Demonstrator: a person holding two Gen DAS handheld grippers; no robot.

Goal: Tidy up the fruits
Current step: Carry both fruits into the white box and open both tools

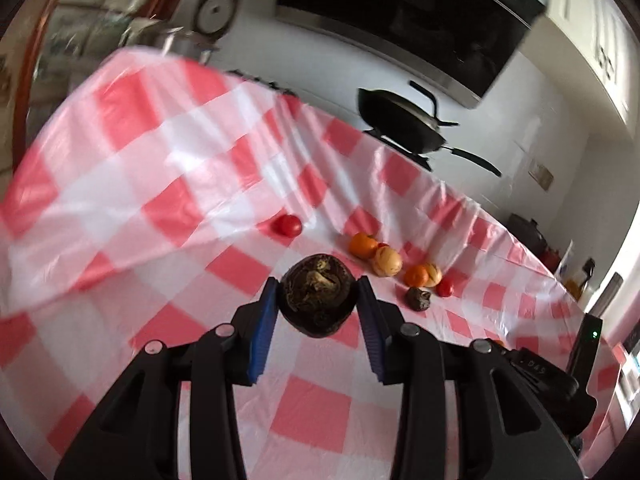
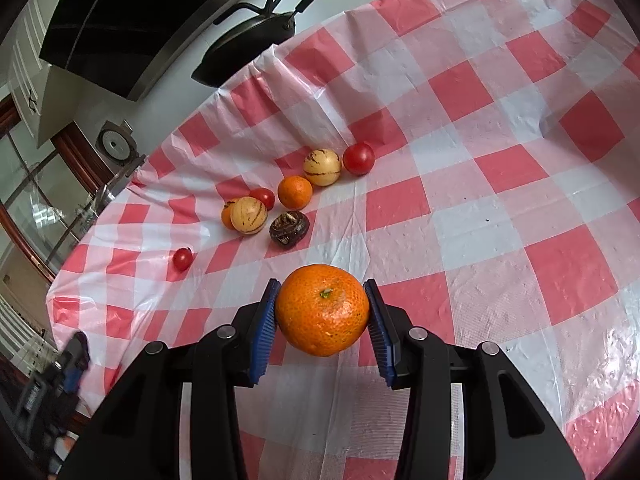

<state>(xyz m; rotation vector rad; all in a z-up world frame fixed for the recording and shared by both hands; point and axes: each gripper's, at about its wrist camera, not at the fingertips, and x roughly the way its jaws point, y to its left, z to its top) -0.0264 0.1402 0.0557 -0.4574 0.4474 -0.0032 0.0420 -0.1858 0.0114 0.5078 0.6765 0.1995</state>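
Fruit is in both tongs at once. The left gripper [image 1: 318,300] has its blue pads pressed on either side of a dark, wrinkled brown fruit [image 1: 318,300], jaws narrowed to its width and holding it clear above the checked tablecloth [image 1: 168,152]. The right gripper [image 2: 322,310] is closed the same way on a tangerine [image 2: 322,310], stem scar facing the camera, also off the cloth. Both are gripped across the widest part, probably so the round bodies cannot roll out.

Beyond them lies the loose cluster on the table: a second dark fruit [image 2: 289,227], two striped yellow melon-like fruits [image 2: 322,167], two more tangerines [image 2: 295,192], and three red tomatoes, one [image 2: 182,259] lying apart from the rest. No bowl or tray shows, so where the sorted fruit belongs I cannot tell.

One tangerine is mostly hidden behind the nearer striped fruit [image 2: 248,215]. The left view is motion-smeared towards its upper left, and the dark fruit's kind is hard to make out. A black wok [image 2: 248,46] sits beyond the cloth's edge.
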